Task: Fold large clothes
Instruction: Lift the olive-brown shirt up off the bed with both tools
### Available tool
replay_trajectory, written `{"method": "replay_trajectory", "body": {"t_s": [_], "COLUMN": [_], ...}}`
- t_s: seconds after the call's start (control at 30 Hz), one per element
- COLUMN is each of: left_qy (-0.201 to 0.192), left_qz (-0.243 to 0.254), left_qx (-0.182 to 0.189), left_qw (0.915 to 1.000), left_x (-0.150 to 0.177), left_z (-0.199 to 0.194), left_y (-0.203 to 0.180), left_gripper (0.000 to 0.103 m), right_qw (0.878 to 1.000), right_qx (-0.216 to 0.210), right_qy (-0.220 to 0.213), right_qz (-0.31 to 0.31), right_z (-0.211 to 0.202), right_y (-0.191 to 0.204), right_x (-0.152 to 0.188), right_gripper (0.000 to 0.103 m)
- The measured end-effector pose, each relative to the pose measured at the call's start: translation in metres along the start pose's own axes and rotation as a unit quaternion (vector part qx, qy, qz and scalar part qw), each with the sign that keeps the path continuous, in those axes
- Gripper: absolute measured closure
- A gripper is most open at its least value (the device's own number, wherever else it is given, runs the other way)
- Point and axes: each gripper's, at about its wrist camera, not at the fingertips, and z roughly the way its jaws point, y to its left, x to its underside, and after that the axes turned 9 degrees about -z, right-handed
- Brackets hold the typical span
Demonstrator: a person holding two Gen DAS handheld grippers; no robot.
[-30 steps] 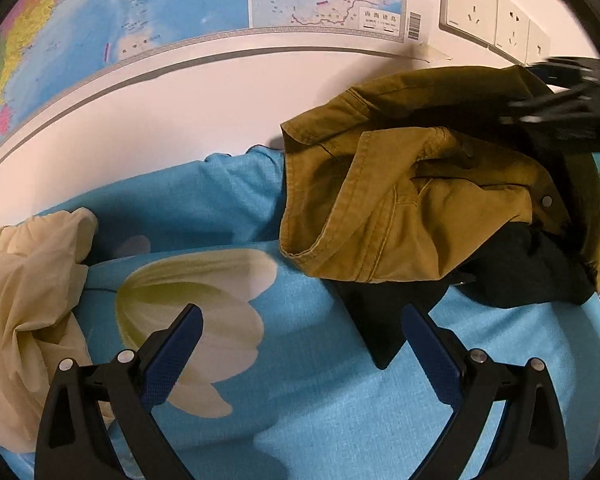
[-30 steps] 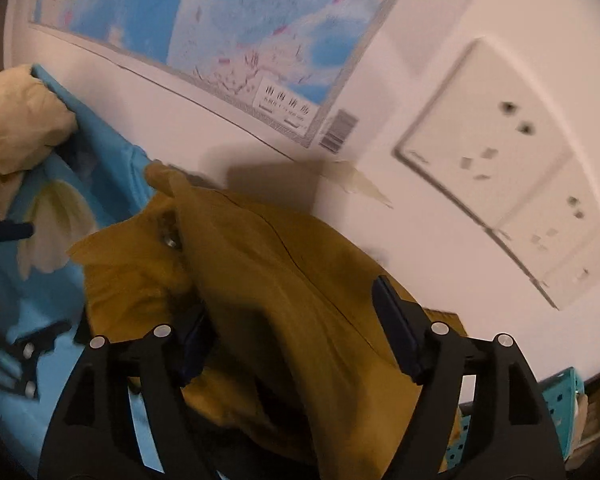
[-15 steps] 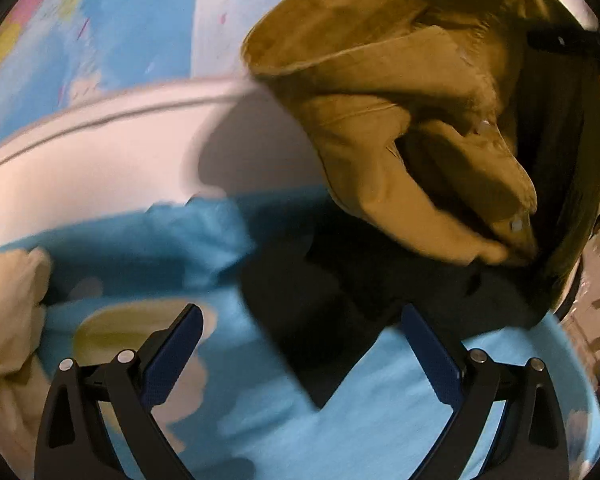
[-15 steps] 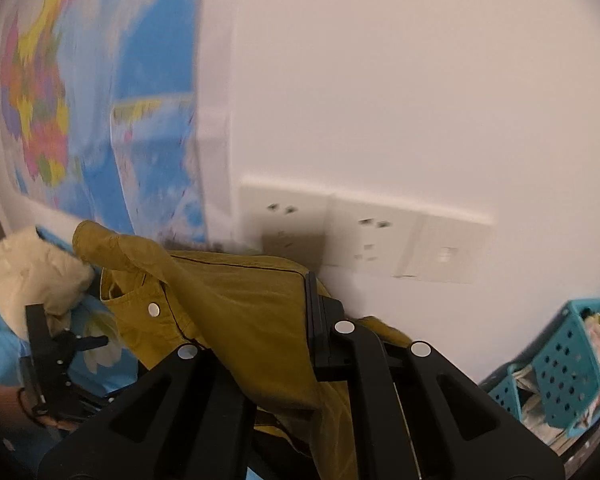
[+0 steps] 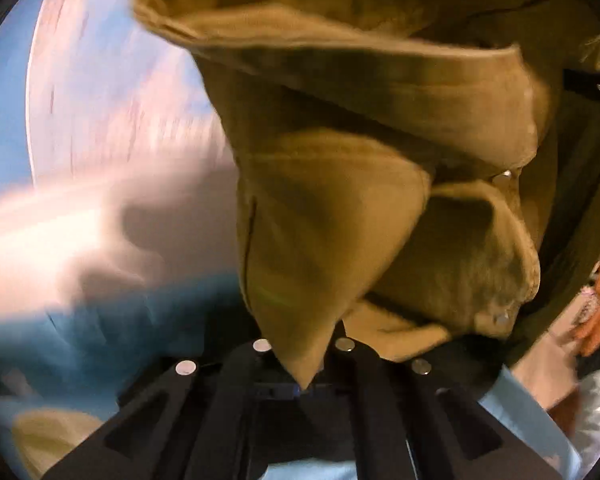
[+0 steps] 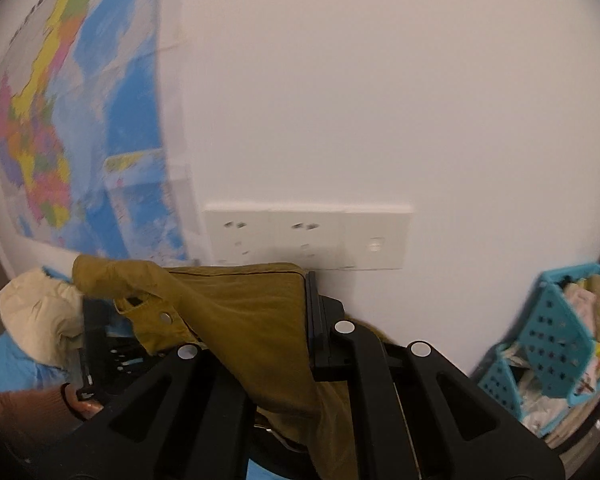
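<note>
— While both grippers clamp the jacket (image 6: 236, 320), what sits around it?

— On the far wall, one map (image 6: 72, 120) to the left and one socket panel (image 6: 308, 238) of three plates right of it. One blue basket (image 6: 548, 336) stuffed with cloth stands far right. One cream garment (image 6: 36, 320) lies left on the blue sheet (image 5: 92, 320).

— Anything in the way?

— The jacket itself fills most of the left wrist view, blurred, hiding the wall behind.

— And the tongs?

— The left gripper (image 5: 302, 364) is pinched together on a pointed corner of the jacket. The right gripper (image 6: 256, 354) is closed on a fold of it, the jacket hanging lifted between the two. A hand (image 6: 80, 400) in a brown sleeve shows near left.
</note>
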Motion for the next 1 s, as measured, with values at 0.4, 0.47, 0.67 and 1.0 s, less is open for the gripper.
{"method": "replay_trajectory", "body": {"t_s": [0.4,0.47,0.67,1.0], "left_qy": [-0.175,-0.219,-0.302,-0.365], "left_qz": [0.056,0.065,0.092,0.137], "left_qx": [0.063,0.07,0.053,-0.083], "left_qw": [0.981,0.9709,0.9475,0.9172], "left_x": [-0.109,-0.121,-0.131,-0.055], "left_z": [-0.132,-0.176,-0.295,-0.462], "left_y": [-0.086,-0.091,-0.099,-0.1], "left_gripper": [0.103,0.103,0.103,0.102], "right_qw": [0.988,0.982,0.965,0.951], "right_qx": [0.085,0.086,0.053,-0.085], "right_qy": [-0.131,-0.169,-0.255,-0.291], "right_qz": [-0.014,-0.017,-0.03,-0.053], "right_z": [-0.188,-0.227,-0.317,-0.378], "right_y": [-0.027,-0.021,0.01,0.083], "right_x": [-0.057,-0.062,-0.066,-0.045], "right_gripper": [0.101,0.101,0.101,0.101]}}
